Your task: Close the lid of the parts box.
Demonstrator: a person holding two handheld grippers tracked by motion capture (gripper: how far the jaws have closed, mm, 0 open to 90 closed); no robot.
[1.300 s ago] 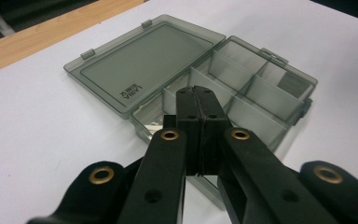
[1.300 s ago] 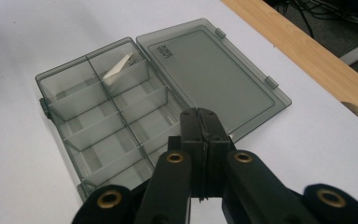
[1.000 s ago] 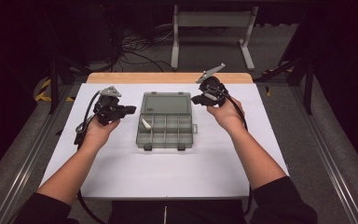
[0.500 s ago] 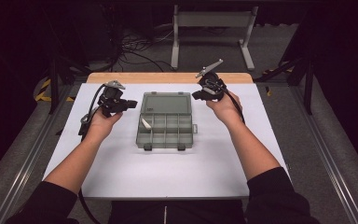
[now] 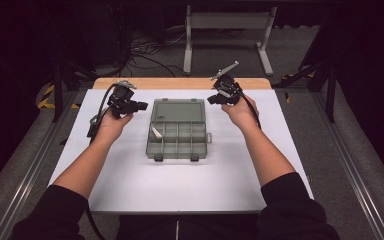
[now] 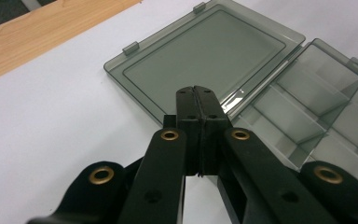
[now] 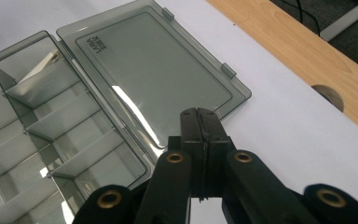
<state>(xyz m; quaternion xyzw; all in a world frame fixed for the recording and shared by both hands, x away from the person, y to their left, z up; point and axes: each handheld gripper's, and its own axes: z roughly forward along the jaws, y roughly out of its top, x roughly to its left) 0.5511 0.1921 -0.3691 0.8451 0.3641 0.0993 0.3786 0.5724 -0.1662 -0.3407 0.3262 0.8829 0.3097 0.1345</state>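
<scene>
Both hands have slid farther up the table since a second ago, toward the far wooden edge.

From the high view, the left gripper (image 5: 141,105) and the right gripper (image 5: 211,98) sit on either side of the open lid (image 5: 177,110) of the clear plastic organizer box (image 5: 178,141). The box lies in the middle of the white table (image 5: 130,180), and its lid lies flat toward the far side. The right gripper looks a little nearer to the lid.

Seen from the left gripper view, the jaws are pressed together with nothing in them. The lid's corner (image 6: 116,70) is just ahead.

Seen from the right gripper view, the jaws are together and empty too. The lid (image 7: 158,70) lies just ahead and to the left.
</scene>
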